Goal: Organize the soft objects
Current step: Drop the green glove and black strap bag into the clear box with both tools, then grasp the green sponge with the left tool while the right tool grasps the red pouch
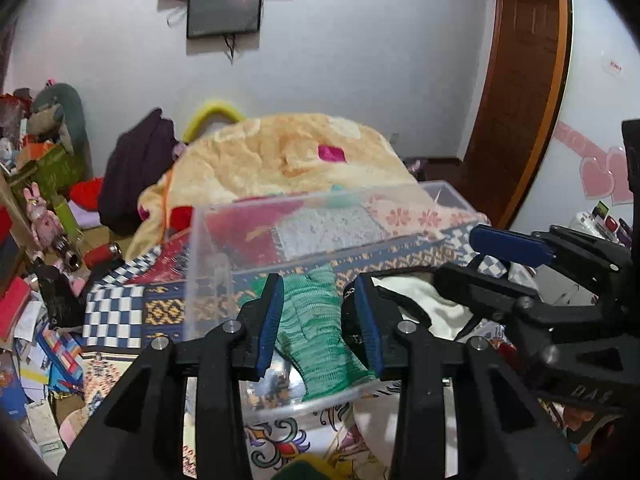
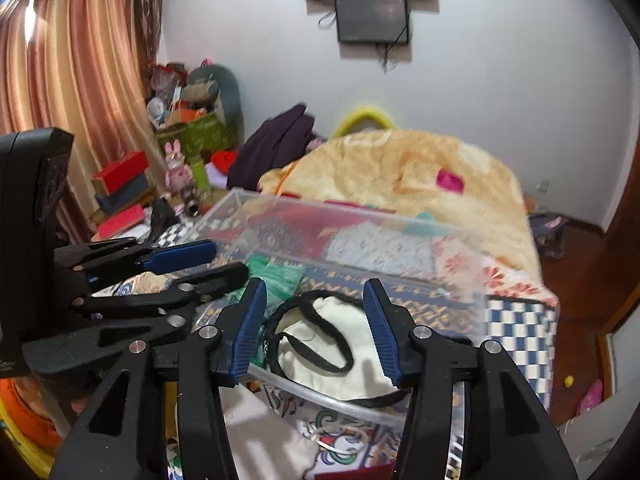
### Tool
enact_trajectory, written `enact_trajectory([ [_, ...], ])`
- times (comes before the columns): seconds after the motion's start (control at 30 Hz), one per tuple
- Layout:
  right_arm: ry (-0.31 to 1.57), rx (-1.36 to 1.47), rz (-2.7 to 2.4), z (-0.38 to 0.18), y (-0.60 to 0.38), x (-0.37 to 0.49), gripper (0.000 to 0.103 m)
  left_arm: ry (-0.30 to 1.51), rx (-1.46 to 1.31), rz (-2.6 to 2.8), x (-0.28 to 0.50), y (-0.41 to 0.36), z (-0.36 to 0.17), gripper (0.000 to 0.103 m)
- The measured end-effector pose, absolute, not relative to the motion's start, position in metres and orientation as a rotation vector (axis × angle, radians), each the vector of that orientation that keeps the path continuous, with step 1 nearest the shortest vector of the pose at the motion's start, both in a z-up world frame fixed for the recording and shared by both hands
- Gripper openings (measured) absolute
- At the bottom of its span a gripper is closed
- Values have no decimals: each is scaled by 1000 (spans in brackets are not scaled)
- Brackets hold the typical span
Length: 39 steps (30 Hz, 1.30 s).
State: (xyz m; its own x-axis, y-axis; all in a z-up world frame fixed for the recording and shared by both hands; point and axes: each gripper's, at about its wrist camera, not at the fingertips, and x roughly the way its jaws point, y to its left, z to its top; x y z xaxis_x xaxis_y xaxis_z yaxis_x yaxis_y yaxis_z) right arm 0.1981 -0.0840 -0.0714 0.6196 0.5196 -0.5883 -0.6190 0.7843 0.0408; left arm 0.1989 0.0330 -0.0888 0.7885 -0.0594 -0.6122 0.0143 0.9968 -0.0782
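Observation:
A clear plastic box (image 1: 208, 232) stands on the patterned bedspread. Inside it lies a green knit cloth (image 1: 316, 332), also seen in the right wrist view (image 2: 276, 280). A white cloth item with black trim (image 2: 340, 344) lies in the box's near right part and shows in the left wrist view (image 1: 424, 304). My left gripper (image 1: 320, 320) is open, its pads either side of the green cloth, above it. My right gripper (image 2: 316, 328) is open above the white item. Each gripper shows in the other's view: the right (image 1: 520, 264), the left (image 2: 172, 268).
A bunched yellow blanket (image 1: 296, 156) lies on the bed behind the box. Boxes, toys and papers (image 1: 44, 280) crowd the left side. A dark garment (image 1: 140, 168) sits at the bed's far left. A wooden door (image 1: 520, 80) stands at right, curtains (image 2: 80, 80) at left.

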Motion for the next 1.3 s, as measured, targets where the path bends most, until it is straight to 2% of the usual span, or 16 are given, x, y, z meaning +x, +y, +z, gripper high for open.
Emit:
enact_trajectory([
  [0.07,597,-167,662,-64,-87,193,49,641,-80,-49,190,34,-82,37],
  [0.17,537,-171,641,-51,-95,177,60,602,-82,-61,174,36,-69,39],
  [0.27,483,-164,636,-39,-104,163,65,563,-75,-63,156,36,-59,53],
  [0.33,465,-148,642,-34,-112,154,76,540,-61,-59,144,35,-55,59],
  [0.37,456,-146,639,-32,-117,151,78,532,-49,-54,137,33,-55,61],
  [0.43,440,-147,625,-31,-123,145,81,523,-37,-52,129,32,-55,70],
  [0.53,442,-141,614,-34,-131,139,82,518,-39,-49,115,31,-61,78],
  [0.73,509,-133,586,-64,-143,140,82,562,-69,-52,102,35,-87,82],
  [1.23,727,-126,538,-144,-160,140,82,711,-131,-61,98,37,-154,82],
  [1.3,740,-131,530,-150,-162,141,82,722,-138,-63,101,36,-158,79],
])
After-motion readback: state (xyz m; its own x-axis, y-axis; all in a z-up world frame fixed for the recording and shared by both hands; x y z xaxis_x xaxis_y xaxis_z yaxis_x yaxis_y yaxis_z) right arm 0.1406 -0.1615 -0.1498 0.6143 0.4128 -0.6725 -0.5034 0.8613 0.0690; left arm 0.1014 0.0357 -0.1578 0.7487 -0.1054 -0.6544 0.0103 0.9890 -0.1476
